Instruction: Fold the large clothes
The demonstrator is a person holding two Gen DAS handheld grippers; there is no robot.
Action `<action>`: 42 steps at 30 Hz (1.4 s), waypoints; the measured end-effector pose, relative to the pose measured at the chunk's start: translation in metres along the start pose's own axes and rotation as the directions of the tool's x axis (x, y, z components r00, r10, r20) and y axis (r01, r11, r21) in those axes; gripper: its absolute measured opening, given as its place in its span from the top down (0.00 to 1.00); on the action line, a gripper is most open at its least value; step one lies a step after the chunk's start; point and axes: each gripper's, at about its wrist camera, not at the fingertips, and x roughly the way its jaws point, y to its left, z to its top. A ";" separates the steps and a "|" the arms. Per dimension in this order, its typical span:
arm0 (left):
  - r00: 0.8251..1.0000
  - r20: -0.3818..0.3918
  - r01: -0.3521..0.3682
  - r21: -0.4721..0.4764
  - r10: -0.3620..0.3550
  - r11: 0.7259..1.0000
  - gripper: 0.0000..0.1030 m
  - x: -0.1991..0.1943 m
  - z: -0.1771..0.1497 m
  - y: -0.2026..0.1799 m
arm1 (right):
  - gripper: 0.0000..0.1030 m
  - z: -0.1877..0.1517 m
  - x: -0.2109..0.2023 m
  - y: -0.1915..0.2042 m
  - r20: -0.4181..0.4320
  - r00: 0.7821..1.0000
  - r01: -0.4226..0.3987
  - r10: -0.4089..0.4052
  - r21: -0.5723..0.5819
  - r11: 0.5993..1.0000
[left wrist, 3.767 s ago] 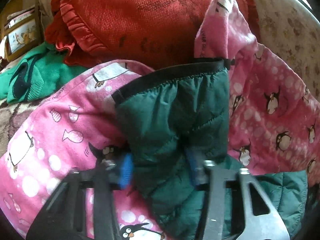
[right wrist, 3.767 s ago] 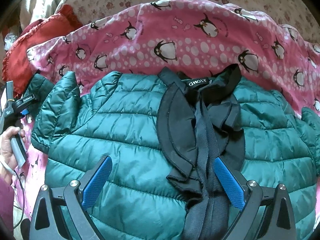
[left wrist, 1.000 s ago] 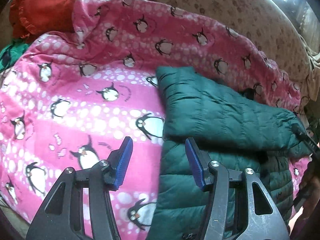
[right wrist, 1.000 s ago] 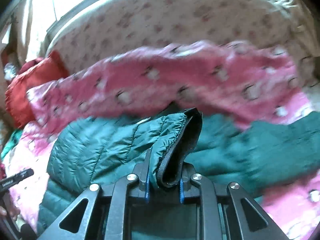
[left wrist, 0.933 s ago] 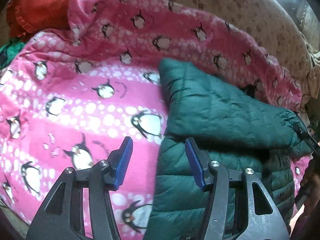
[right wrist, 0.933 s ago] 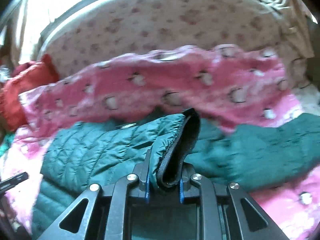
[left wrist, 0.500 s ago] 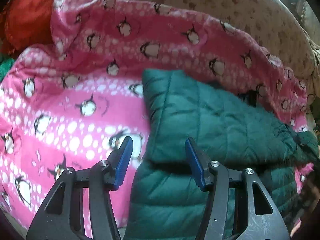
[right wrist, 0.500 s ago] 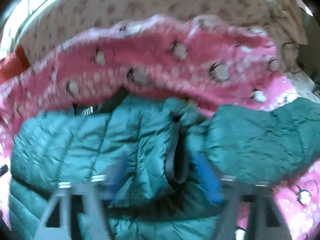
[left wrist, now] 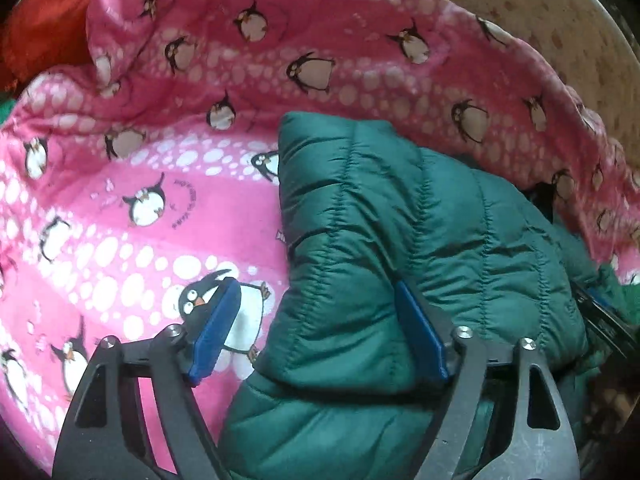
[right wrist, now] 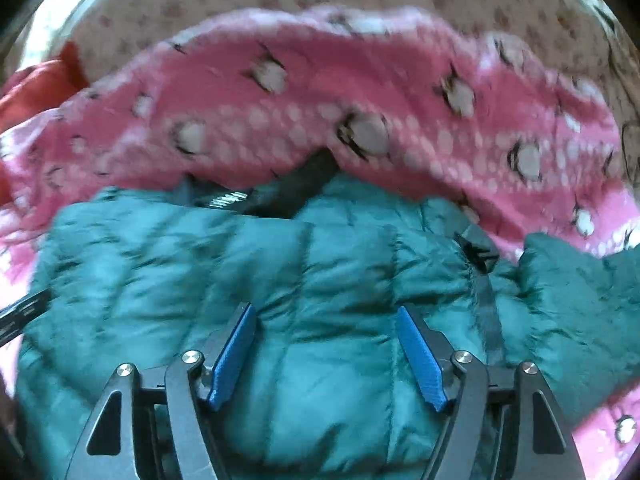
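While the green jacket (left wrist: 420, 240) lies on the pink penguin blanket (left wrist: 160, 208) with one quilted part folded over its body, your left gripper (left wrist: 320, 328) stands wide open, holding nothing, its right pad against the folded edge. Your right gripper (right wrist: 326, 354) also gapes wide and empty, over the jacket's middle (right wrist: 320, 272). That view is blurred. A red cushion (left wrist: 44, 28) sits at the blanket's far left corner.

left wrist: sharp, soft daylight | right wrist: motion-blurred | both: fisheye bending, dark corners
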 end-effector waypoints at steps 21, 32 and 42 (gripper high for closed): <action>0.998 0.038 -0.046 0.049 0.044 0.998 0.21 -0.008 -0.010 -0.008 | 0.32 -0.039 -0.055 -0.016 -0.035 0.999 -0.002 0.001 -0.045 0.999; 0.993 0.119 -0.020 0.075 0.011 0.997 0.22 -0.044 -0.009 -0.022 | 0.32 -0.038 -0.087 -0.025 0.051 0.999 -0.010 0.010 0.011 1.000; 0.993 0.103 -0.070 0.138 0.056 0.988 0.22 -0.027 -0.016 -0.043 | 0.32 -0.049 -0.057 -0.030 -0.019 1.000 0.006 -0.005 0.034 0.999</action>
